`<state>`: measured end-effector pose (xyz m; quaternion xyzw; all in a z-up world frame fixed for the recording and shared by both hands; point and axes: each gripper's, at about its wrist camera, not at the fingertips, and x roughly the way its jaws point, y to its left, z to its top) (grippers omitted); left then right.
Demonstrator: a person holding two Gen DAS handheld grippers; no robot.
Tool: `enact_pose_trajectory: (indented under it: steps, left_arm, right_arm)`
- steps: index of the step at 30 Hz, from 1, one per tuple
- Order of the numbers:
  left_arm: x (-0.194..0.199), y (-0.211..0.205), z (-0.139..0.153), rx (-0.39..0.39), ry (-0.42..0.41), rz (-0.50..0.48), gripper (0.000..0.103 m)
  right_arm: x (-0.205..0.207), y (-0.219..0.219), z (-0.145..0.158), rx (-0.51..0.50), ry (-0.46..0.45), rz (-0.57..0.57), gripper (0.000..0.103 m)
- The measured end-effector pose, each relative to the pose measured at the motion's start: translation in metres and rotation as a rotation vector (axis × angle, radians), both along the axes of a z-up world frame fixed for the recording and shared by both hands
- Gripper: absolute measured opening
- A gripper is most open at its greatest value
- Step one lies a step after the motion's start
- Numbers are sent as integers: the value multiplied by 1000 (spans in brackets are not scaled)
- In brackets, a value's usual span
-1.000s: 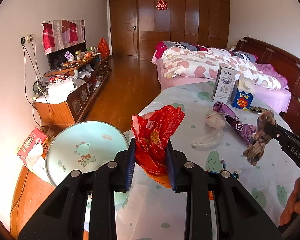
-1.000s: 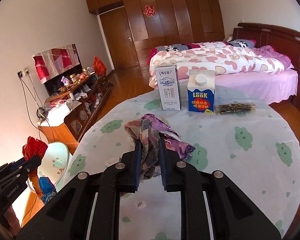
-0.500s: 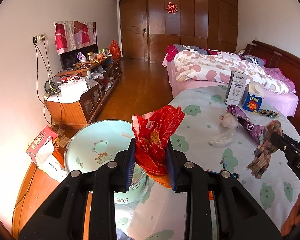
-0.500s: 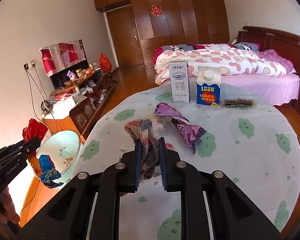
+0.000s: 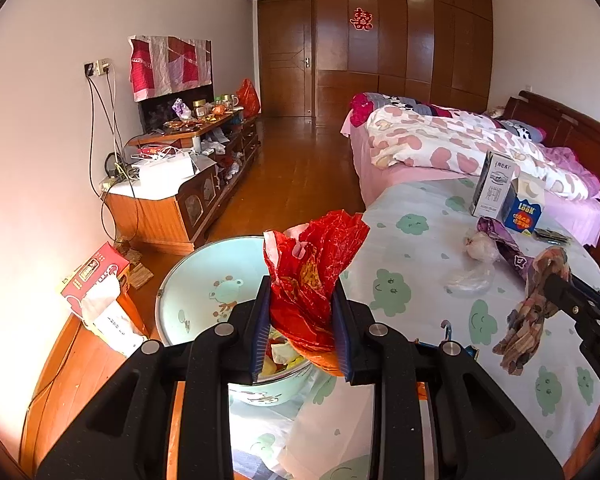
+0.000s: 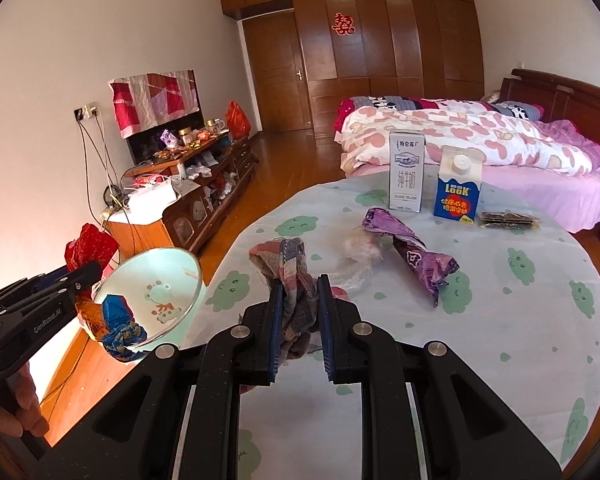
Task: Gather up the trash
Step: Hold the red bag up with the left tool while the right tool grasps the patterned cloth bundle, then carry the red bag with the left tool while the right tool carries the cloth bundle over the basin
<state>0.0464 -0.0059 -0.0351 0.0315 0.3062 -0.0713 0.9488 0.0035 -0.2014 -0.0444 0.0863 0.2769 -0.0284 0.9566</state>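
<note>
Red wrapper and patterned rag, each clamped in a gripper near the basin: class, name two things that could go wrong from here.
1. The red wrapper is shut in the left gripper over the basin's near rim; released now, it might fall outside.
2. The patterned rag hangs from the right gripper above the table; it could drag the clear bag along.

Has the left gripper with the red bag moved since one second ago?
Yes. The left gripper carried the red bag leftward off the table, over the basin.
</note>
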Motion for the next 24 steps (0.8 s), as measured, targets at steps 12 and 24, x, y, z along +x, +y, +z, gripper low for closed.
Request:
enact_pose_trajectory:
  steps: [12,24]
  left_arm:
    - [18,24,1,2,-5,64,28]
    - [40,54,-6,-21,21,123,28]
  right_arm:
    - [11,27,4,-21,-2,48,18]
    - [30,55,8,-39,6,91,18]
